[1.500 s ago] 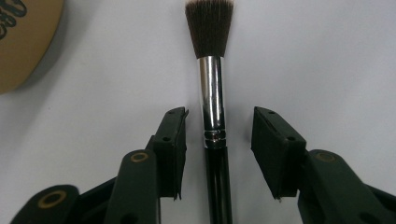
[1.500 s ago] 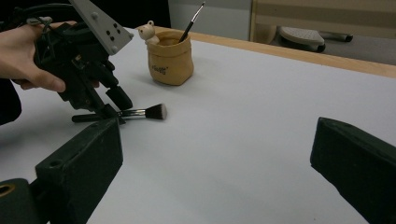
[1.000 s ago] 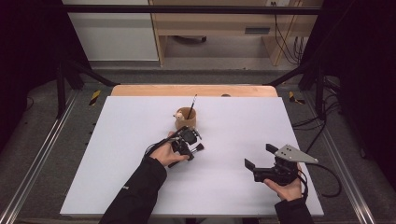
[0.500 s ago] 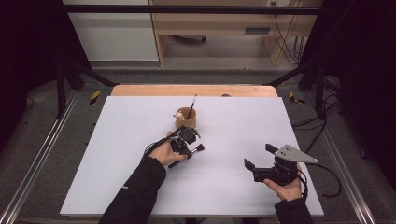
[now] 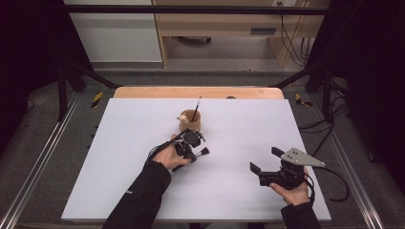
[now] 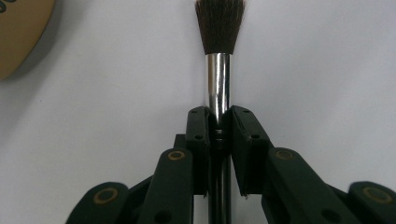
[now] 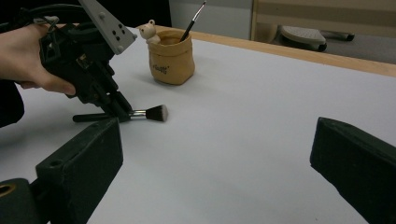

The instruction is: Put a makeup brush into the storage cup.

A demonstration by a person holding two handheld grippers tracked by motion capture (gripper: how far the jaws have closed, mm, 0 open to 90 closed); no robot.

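Lying flat on the white table top (image 5: pixel 119 157), a black-handled makeup brush with a silver metal ferrule and dark bristles (image 6: pixel 218 70) is clamped by the left gripper (image 6: pixel 218 128): its jaws have just been closing, and their pads are seen pressed against both sides of the brush where ferrule meets handle, with only the brush's own thickness left between them. Beyond the fingertips the bristle head juts out free; behind them the handle runs back under the gripper body. From the right gripper view the brush (image 7: pixel 135 113) is judged to be resting on the surface, not yet lifted. Just ahead of the left fingers, a little to one side, a small tan pouch-shaped holder with a bear figure on its rim (image 5: pixel 190 120) stands upright, and a thin dark-handled brush (image 5: pixel 196 108) is leaning inside it. The right gripper (image 5: pixel 267 167) is held well apart from all this, its jaws spread wide with nothing between them. So far the grasp appears to be made; what is left, as it is judged, is the lift, the carry to the holder and the placing of the brush inside beside the thin one.
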